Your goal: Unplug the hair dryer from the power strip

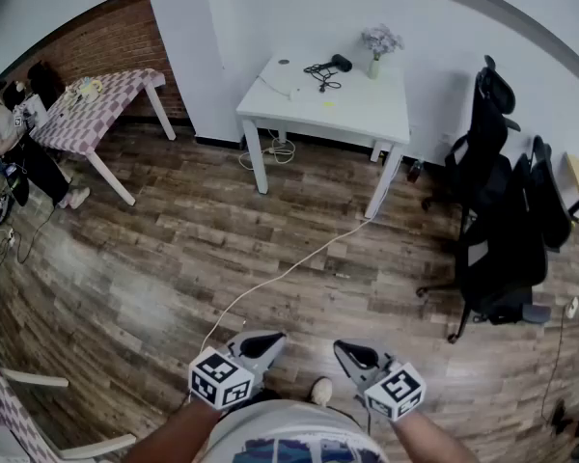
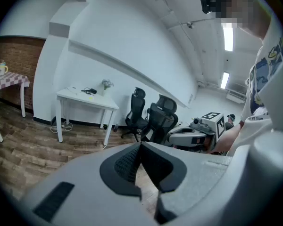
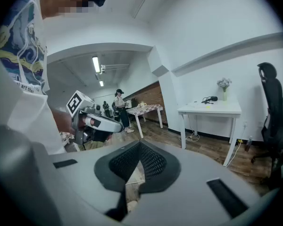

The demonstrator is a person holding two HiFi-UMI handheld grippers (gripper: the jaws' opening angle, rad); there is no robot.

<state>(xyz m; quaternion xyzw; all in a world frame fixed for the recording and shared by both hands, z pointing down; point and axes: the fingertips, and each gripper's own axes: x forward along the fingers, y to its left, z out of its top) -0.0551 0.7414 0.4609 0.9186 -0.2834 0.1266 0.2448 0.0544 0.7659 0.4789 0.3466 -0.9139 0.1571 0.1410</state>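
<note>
The white square table [image 1: 357, 104] stands far ahead of both claws, so I think walking close comes first. The black hair dryer [image 1: 340, 62] lies on it; I cannot spot the power strip. The left claw [image 1: 262, 340] and right claw [image 1: 350, 353] are clenched on nothing, held low by the body and tipped a little down.

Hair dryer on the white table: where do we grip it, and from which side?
Probably the slim cord end of the hair dryer, approached from the front-left of the table. It lies flat with its bulk close by the vase, and its cord trails left over open tabletop. Plug and handle detail are too small to tell.
</note>
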